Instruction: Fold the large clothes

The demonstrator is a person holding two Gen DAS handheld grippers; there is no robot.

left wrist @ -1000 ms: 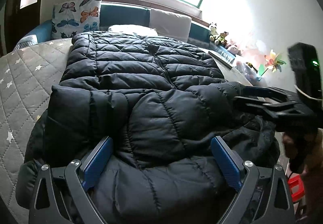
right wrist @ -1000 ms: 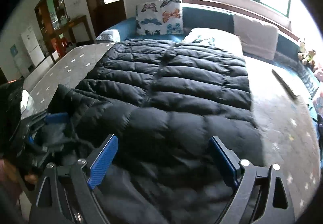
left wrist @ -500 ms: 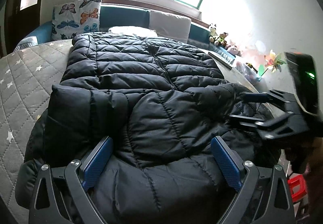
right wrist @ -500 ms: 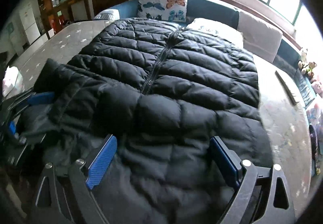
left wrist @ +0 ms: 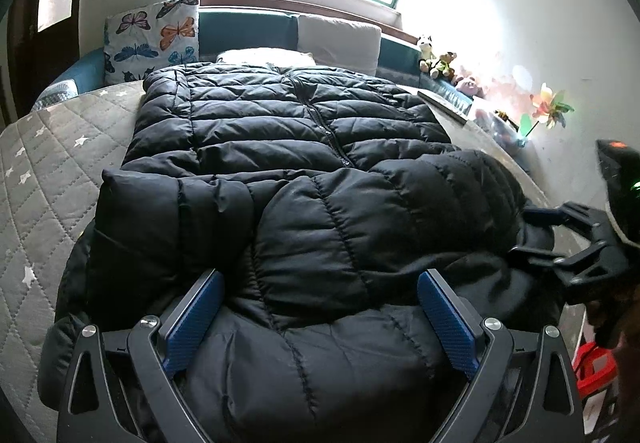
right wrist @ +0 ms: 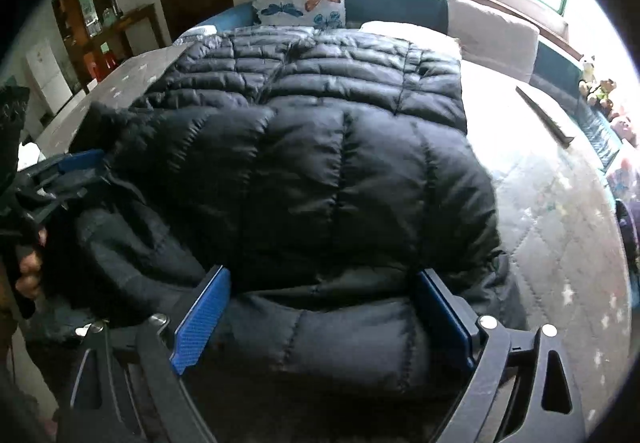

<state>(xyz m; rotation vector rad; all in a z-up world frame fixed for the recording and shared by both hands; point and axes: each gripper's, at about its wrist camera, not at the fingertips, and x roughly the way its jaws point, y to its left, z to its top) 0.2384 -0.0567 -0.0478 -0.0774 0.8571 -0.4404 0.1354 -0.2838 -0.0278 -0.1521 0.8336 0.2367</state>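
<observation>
A large black puffer jacket (left wrist: 296,147) lies spread on a grey quilted bed (left wrist: 44,163), zipper up, with its sleeves folded across the near part. It also fills the right wrist view (right wrist: 340,147). My left gripper (left wrist: 320,307) is open, its blue pads either side of the jacket's near edge. My right gripper (right wrist: 324,307) is open over the jacket's near right part. The right gripper also shows at the right edge of the left wrist view (left wrist: 560,235), jaws apart at the jacket's side. The left gripper shows at the left edge of the right wrist view (right wrist: 60,179).
A butterfly pillow (left wrist: 154,37) and white cushion (left wrist: 340,39) stand at the bed's head under a window. Stuffed toys (left wrist: 440,59) and a pinwheel (left wrist: 548,111) line the right wall. A flat dark object (right wrist: 544,115) lies on the bed's right side. A red stool (left wrist: 592,367) is at lower right.
The right gripper has drawn back and down along the jacket's right side. Its view now sits lower and closer over the folded sleeve. The left gripper has barely moved.
</observation>
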